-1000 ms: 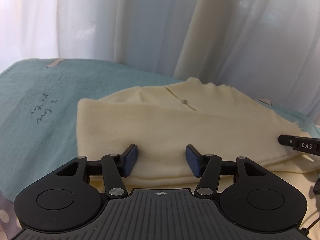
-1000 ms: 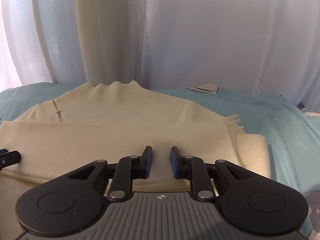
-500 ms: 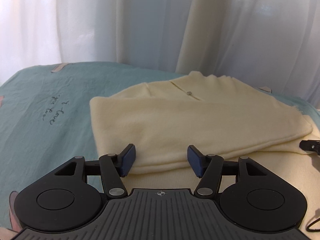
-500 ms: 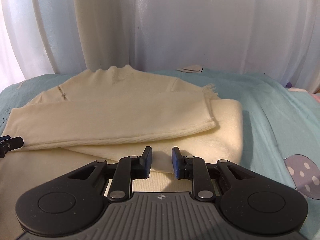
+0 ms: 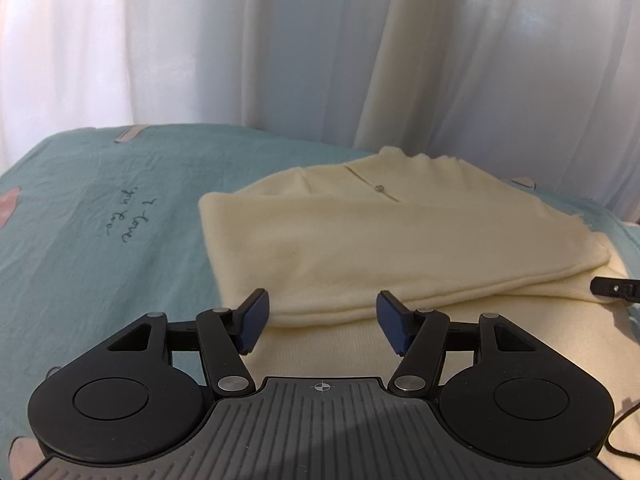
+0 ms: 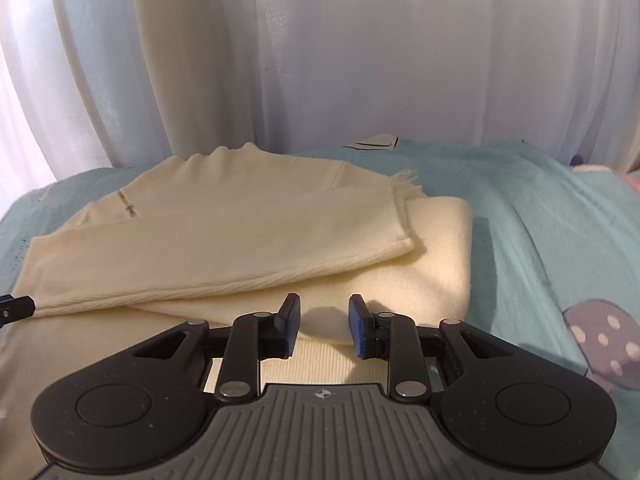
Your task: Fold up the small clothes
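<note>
A cream knit sweater [image 5: 360, 248] lies on a teal bedsheet [image 5: 100, 240], with a sleeve folded across its body; it also shows in the right wrist view [image 6: 240, 248]. My left gripper [image 5: 320, 326] is open and empty, just above the near edge of the folded part at the sweater's left side. My right gripper [image 6: 324, 326] is open and empty, over the sweater's near right part. The tip of the right gripper shows at the right edge of the left wrist view [image 5: 612, 288]. The tip of the left gripper shows at the left edge of the right wrist view [image 6: 16, 306].
White curtains [image 5: 320, 48] hang close behind the bed. The sheet [image 6: 540, 220] carries handwriting print [image 5: 130, 220] and a spotted mushroom print [image 6: 604, 340]. A thin black cable [image 5: 620, 428] runs at the lower right.
Both grippers have pulled back toward me and risen, so the folded sweater lies farther off. The right jaws have opened somewhat wider. The sweater stays as folded.
</note>
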Demonstrator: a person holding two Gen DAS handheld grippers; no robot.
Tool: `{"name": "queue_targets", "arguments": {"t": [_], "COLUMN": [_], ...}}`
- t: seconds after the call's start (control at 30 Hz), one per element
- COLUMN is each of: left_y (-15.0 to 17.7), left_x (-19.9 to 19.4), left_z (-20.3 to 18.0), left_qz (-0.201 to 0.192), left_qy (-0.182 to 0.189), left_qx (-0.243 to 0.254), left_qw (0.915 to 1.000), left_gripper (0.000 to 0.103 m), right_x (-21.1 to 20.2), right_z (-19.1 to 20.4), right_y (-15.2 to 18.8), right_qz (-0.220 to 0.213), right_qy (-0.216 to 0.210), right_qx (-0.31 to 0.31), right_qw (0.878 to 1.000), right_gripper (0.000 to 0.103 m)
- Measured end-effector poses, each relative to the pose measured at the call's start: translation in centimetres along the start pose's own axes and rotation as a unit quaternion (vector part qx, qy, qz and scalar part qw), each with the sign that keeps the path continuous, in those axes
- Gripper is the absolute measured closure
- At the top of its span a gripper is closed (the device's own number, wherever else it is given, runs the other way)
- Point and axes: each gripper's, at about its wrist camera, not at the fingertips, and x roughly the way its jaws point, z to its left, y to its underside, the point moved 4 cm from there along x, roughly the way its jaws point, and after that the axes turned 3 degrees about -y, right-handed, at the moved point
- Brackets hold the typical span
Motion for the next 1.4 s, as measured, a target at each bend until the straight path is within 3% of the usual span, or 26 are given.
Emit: {"name": "queue_targets", "arguments": {"t": [0.07, 0.13, 0.2, 0.27, 0.37, 0.47, 0.6, 0.67, 0.83, 1.0, 1.07, 1.13, 1.2, 1.27, 1.4], "left_y": [0.8, 1.7, 2.4, 2.9, 3.7, 5.3, 8.8, 10.3, 13.3, 14.5, 14.4, 14.4, 14.6, 14.6, 14.9], "left_x": [-3.5, -7.4, -12.0, -15.7, -18.8, -19.0, -17.5, -17.1, -16.4, -16.4, -16.5, -16.7, -16.7, -16.7, -16.7], "left_z": [1.5, 3.1, 4.8, 6.3, 7.8, 7.5, 5.4, 4.7, 4.4, 4.3, 4.2, 4.1, 4.1, 4.2, 4.5], "left_qz": [-0.012, -0.025, -0.051, -0.067, -0.038, 0.022, 0.105, 0.132, 0.184, 0.203, 0.206, 0.211, 0.215, 0.214, 0.227], "left_qy": [-0.001, -0.012, -0.049, -0.083, -0.087, -0.030, 0.025, 0.038, 0.033, 0.039, 0.045, 0.050, 0.056, 0.056, 0.071], "left_qx": [-0.012, -0.016, -0.005, 0.003, -0.007, -0.032, -0.040, -0.040, -0.060, -0.070, -0.067, -0.067, -0.074, -0.079, -0.094], "left_qw": [0.9998, 0.9995, 0.9975, 0.9942, 0.9954, 0.9988, 0.9933, 0.9897, 0.9806, 0.9760, 0.9753, 0.9739, 0.9721, 0.9721, 0.9668], "left_gripper": [0.035, 0.034, 0.032, 0.025, 0.024, 0.024, 0.030, 0.030, 0.033, 0.040, 0.045, 0.062, 0.070, 0.075, 0.087], "right_x": [-3.0, -6.2, -9.1, -11.4, -13.9, -15.1, -16.3, -16.8, -18.7, -19.3, -19.1, -18.9, -18.7, -18.5, -18.0], "right_z": [-0.3, -0.7, -1.2, -2.0, -3.4, -4.1, -4.0, -4.3, -4.9, -6.0, -6.0, -6.1, -6.3, -6.7, -7.0], "right_y": [1.4, 3.7, 6.5, 9.0, 11.6, 13.4, 14.8, 15.3, 16.9, 17.6, 17.9, 18.1, 18.3, 18.7, 19.2], "right_qz": [-0.007, -0.009, 0.009, 0.035, 0.068, 0.099, 0.113, 0.124, 0.140, 0.142, 0.151, 0.157, 0.166, 0.174, 0.184], "right_qy": [-0.028, -0.062, -0.079, -0.071, -0.055, -0.064, -0.077, -0.083, -0.096, -0.110, -0.133, -0.145, -0.158, -0.166, -0.181], "right_qx": [0.018, 0.037, 0.048, 0.065, 0.101, 0.133, 0.129, 0.137, 0.150, 0.179, 0.198, 0.211, 0.226, 0.248, 0.277], "right_qw": [0.999, 0.997, 0.996, 0.995, 0.991, 0.984, 0.982, 0.979, 0.974, 0.967, 0.959, 0.954, 0.947, 0.938, 0.926], "right_gripper": [0.047, 0.034, 0.034, 0.034, 0.035, 0.041, 0.051, 0.055, 0.059, 0.059, 0.066, 0.070, 0.076, 0.085, 0.092]}}
